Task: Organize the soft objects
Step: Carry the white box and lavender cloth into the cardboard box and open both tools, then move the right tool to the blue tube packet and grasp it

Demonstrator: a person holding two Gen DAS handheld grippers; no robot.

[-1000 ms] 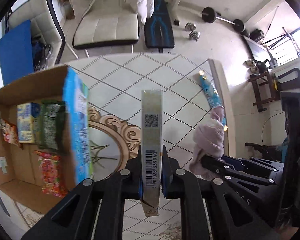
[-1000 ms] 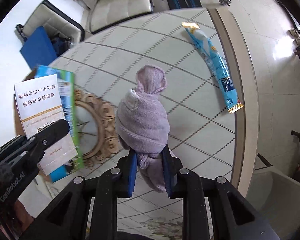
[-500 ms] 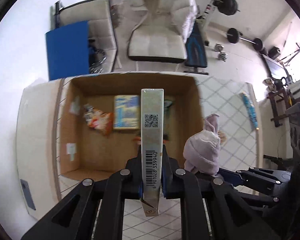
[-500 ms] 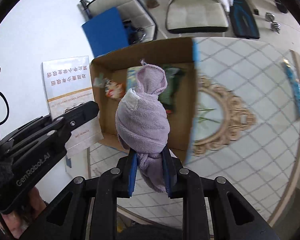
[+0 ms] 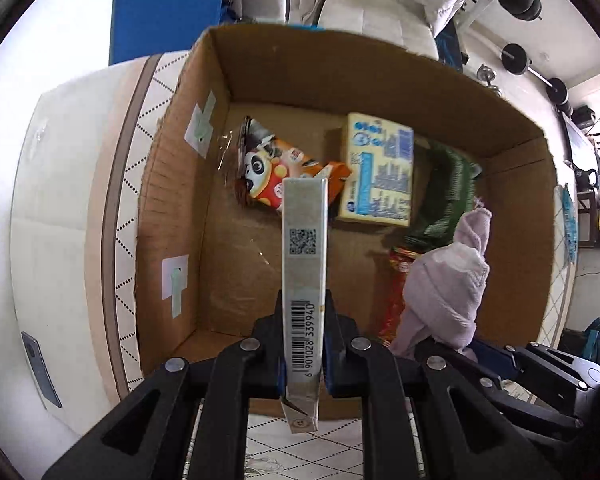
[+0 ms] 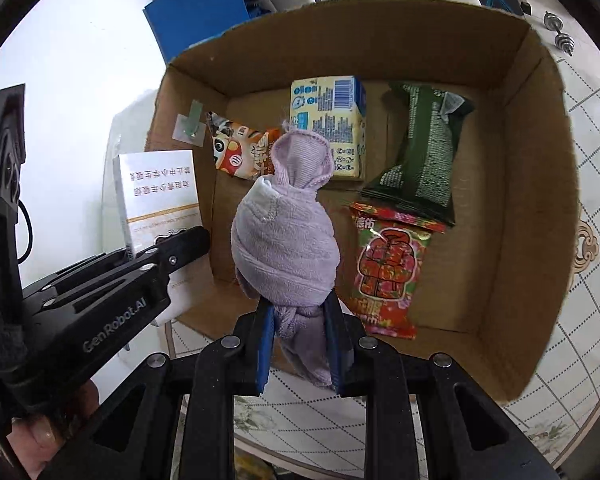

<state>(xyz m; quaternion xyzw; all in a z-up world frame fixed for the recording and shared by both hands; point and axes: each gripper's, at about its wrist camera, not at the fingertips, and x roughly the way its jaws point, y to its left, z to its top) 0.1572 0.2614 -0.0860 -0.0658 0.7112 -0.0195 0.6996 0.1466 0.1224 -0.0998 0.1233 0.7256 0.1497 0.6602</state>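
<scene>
My left gripper [image 5: 303, 350] is shut on a thin white box [image 5: 304, 264] with a barcode, held edge-on above the near left part of an open cardboard box [image 5: 380, 64]. My right gripper [image 6: 300, 340] is shut on a knotted lilac cloth bundle [image 6: 288, 240], held above the near wall of the cardboard box [image 6: 540, 200]. The bundle also shows at the right of the left wrist view [image 5: 448, 292]. The white box's face shows at the left of the right wrist view [image 6: 160, 196], with the left gripper [image 6: 180, 248] on it.
Inside the box lie an orange panda snack bag [image 6: 240, 152], a yellow-blue carton [image 6: 328, 128], a dark green packet [image 6: 424, 148] and a red flowered packet [image 6: 388, 268]. The box stands on a patterned round table [image 6: 596, 208]. A phone [image 5: 40, 364] lies at the left edge.
Both grippers have moved closer over the cardboard box with their loads still held. The box now fills both views and its contents look larger.
</scene>
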